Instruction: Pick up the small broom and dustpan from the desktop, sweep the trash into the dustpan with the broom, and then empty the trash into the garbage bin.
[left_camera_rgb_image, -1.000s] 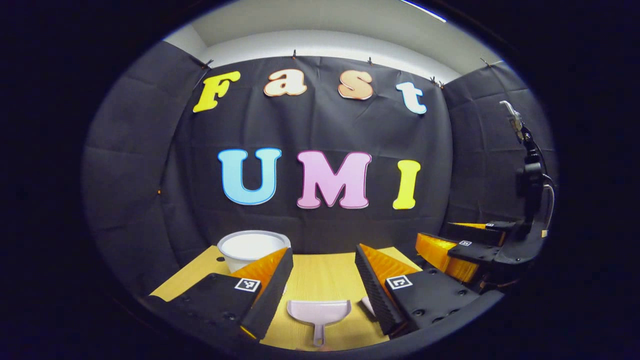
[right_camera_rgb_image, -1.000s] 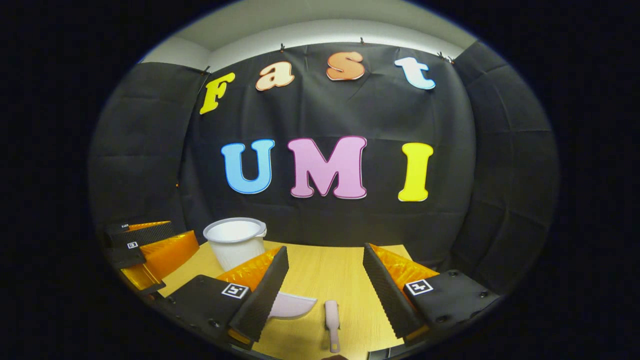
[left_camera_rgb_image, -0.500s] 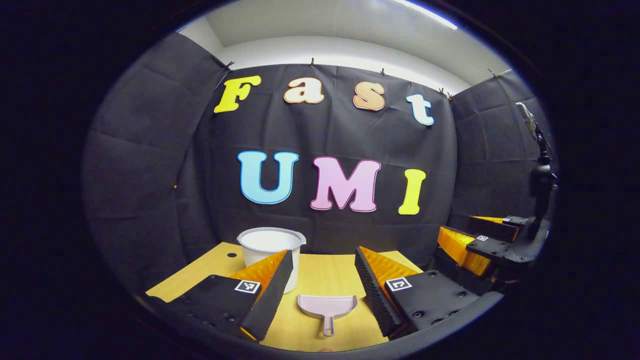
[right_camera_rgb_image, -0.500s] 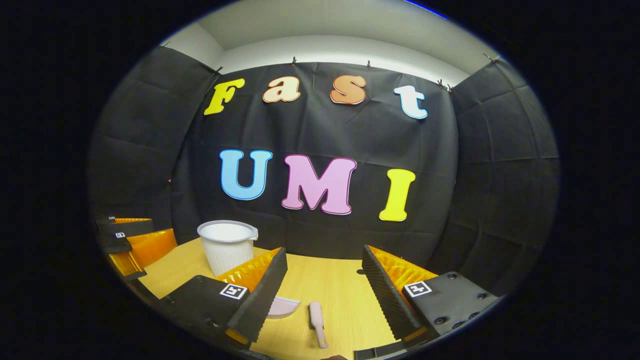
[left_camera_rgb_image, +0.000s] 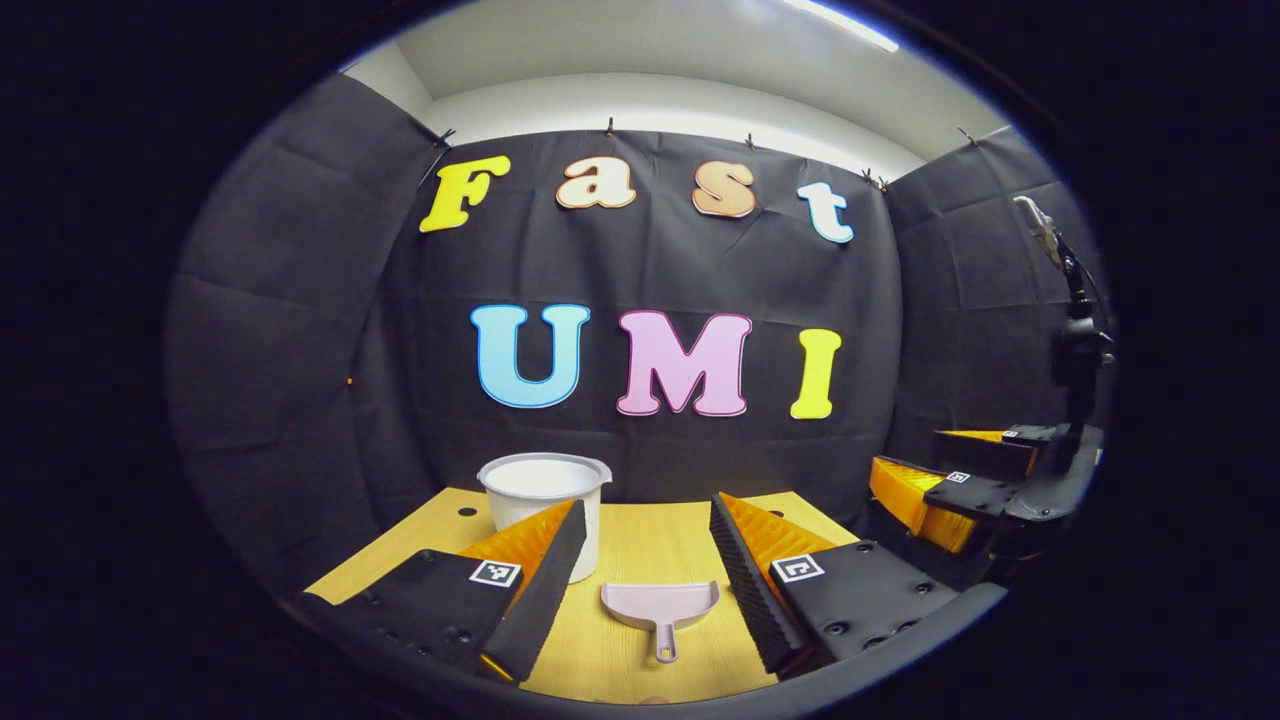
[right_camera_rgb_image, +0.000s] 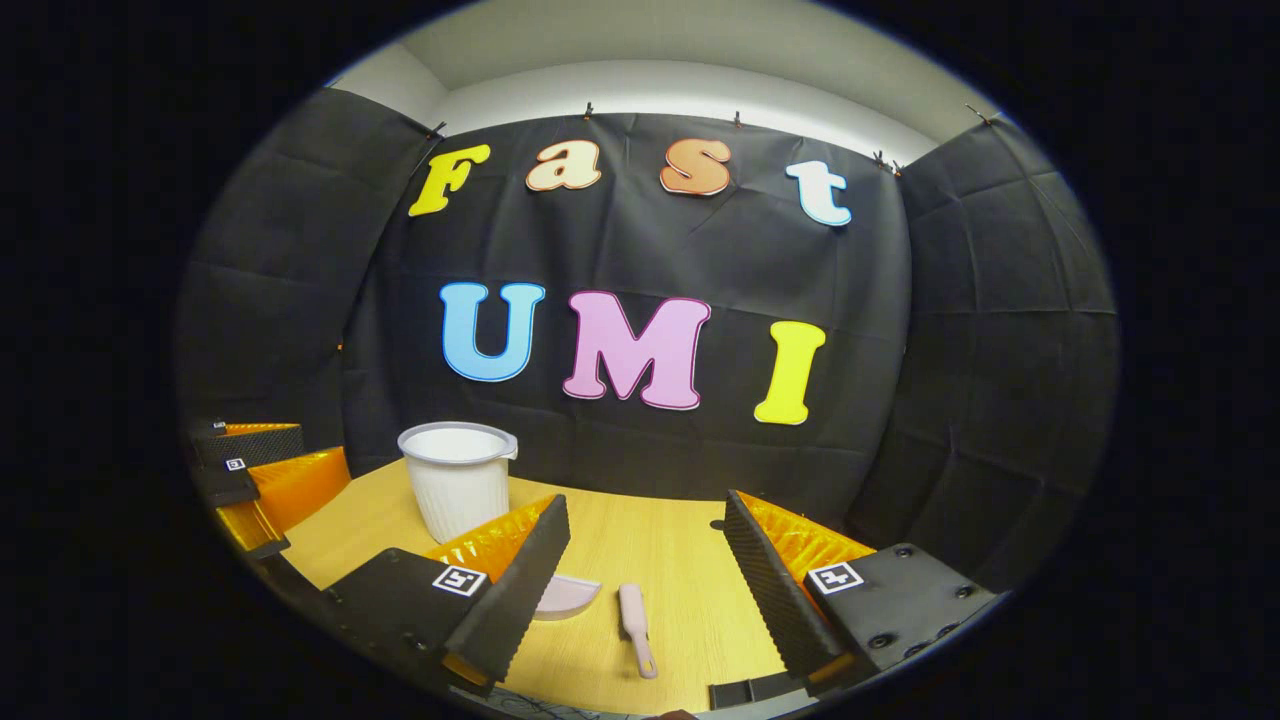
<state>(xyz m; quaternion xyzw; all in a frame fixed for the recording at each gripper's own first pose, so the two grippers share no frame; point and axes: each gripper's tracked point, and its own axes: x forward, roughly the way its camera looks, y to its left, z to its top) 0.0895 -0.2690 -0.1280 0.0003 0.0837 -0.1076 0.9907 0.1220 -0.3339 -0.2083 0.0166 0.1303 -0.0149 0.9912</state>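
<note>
Both grippers held above the near edge of the desk (right_camera_rgb_image: 640, 545), jaws spread wide, nothing between them. Left gripper (left_camera_rgb_image: 648, 560) lined up on the dustpan (left_camera_rgb_image: 659, 606), flat on the wood, handle toward the camera, mouth toward the bin (left_camera_rgb_image: 545, 500). Bin upright just beyond, near the back wall, partly hidden by the left finger. Right gripper (right_camera_rgb_image: 645, 560) lined up on the broom (right_camera_rgb_image: 634, 612), lying flat with its handle nearest; dustpan edge (right_camera_rgb_image: 566, 596) just beside it to the left, bin (right_camera_rgb_image: 458, 490) farther back. Left gripper also seen at the edge of the right gripper view (right_camera_rgb_image: 265, 480), right gripper at the edge of the left gripper view (left_camera_rgb_image: 960, 485). No trash made out on the desk; too small or hidden to tell.

Nothing yet picked up. Likely risks: thin, low handles, so a closing grip could skid off or pinch only the tip, letting the tool pivot. Broom and dustpan close together, so a misjudged descent could nudge one into the other. Grippers side by side, so possible collision. Light bin easily knocked over.
</note>
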